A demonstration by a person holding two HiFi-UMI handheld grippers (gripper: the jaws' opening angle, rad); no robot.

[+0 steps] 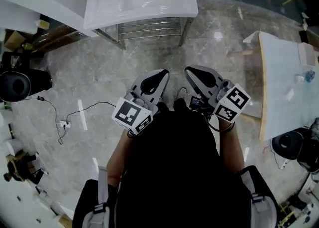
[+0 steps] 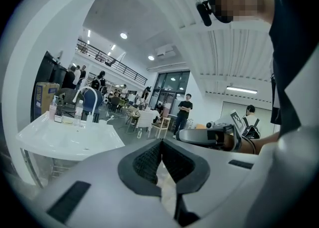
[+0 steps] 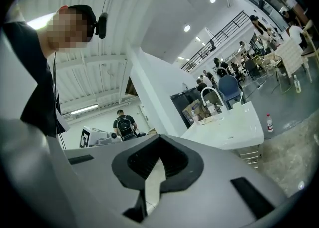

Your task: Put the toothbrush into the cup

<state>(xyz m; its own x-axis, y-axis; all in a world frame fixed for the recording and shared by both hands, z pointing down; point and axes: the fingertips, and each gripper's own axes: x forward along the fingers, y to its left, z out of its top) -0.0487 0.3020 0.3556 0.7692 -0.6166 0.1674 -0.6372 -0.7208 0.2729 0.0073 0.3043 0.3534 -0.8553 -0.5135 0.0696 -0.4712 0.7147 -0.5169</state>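
Both grippers are held side by side close to the person's body, above the marble floor. In the head view my left gripper and my right gripper point toward a white sink some way ahead. Seen from its own camera, my left gripper has its jaws together at the tips with nothing between them. My right gripper is likewise shut and empty. Small bottles and a curved faucet stand at the back of the sink. I cannot make out a toothbrush or a cup among them.
A metal rack sits under the sink. At the right stands a white-topped table with small items. A black round object and a cable lie at the left. A bottle stands on the floor. Several people are far off.
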